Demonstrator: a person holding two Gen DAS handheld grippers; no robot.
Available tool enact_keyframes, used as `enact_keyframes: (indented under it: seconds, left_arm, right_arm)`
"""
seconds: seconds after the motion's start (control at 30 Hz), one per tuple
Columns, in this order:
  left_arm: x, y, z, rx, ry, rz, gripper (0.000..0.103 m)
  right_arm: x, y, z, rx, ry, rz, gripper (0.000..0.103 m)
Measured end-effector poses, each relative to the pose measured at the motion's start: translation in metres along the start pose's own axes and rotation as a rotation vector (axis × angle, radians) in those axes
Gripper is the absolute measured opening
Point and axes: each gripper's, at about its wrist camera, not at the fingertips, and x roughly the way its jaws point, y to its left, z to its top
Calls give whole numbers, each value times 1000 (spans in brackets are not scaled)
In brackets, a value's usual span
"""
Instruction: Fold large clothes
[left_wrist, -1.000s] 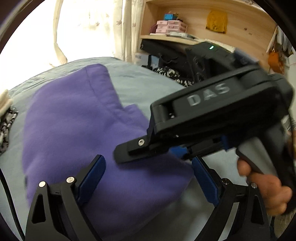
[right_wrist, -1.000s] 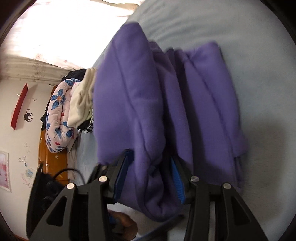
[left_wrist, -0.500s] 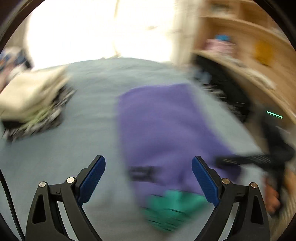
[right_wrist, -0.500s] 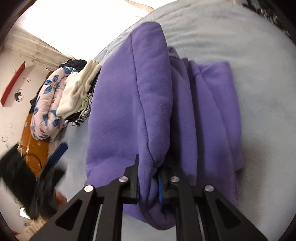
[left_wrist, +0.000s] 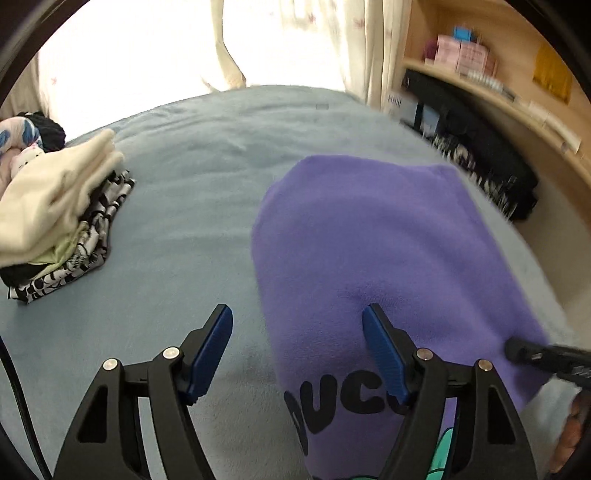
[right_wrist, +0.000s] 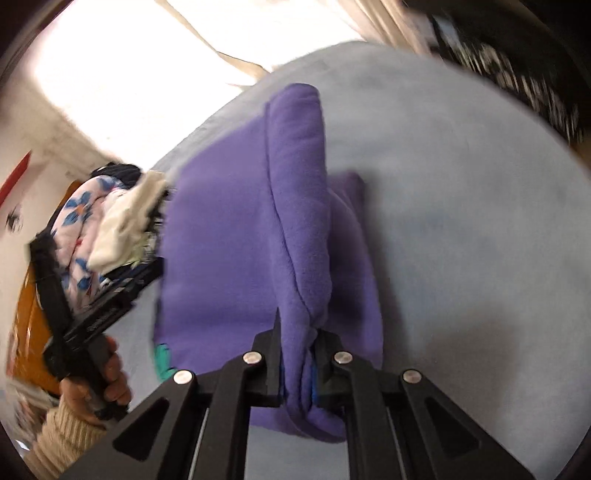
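A purple fleece sweatshirt (left_wrist: 376, 240) with black letters lies folded on the pale blue bed (left_wrist: 207, 155). My left gripper (left_wrist: 297, 343) is open and empty, low over the sweatshirt's near left edge, its right finger over the fabric. My right gripper (right_wrist: 298, 363) is shut on a bunched fold of the purple sweatshirt (right_wrist: 295, 206) and holds that fold up off the bed. The left gripper shows in the right wrist view (right_wrist: 85, 295) at the left, held by a hand. The right gripper's tip shows in the left wrist view (left_wrist: 546, 356) at the sweatshirt's right edge.
A stack of folded clothes (left_wrist: 55, 206), cream on top, sits at the left of the bed. A rolled floral quilt (right_wrist: 81, 229) lies beyond it. Wooden shelves (left_wrist: 498, 85) with boxes and dark items stand along the right side of the bed.
My right gripper has closed on the purple fold and lifted it. My left gripper has swung left and away from the right one, and now points at the sweatshirt's left edge.
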Motion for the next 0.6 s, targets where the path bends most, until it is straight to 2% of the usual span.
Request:
enact_keyframes:
  seconds: [0.07,0.13,0.23,0.33,0.47,0.53,0.6]
  left_arm:
    - [15,-1,4,-5,31,-11,76]
    - [18,0,7,-18,36,-8,79]
    - [18,5,6,-27,36,-20,80]
    - [13,7,4,-26,33,-40,81]
    - [8,14,8,-29,40,-53,81]
    - [9,18,11,-31,59,-73,81]
    - [9,21,14,-26,72,-98,81]
  right_arm:
    - [35,-21,-1,86,57,36,8]
    - [49,-29,-1,123,57,77,7]
    - [41,-22,1,72,58,60,8]
    - [28,-11,2,2,71,20,15]
    - [1,14,13,-88,53,-65,42]
    - [-11,22,20,-115,24,-45,48]
    - [-21,28,33,-118,-14,-16,62]
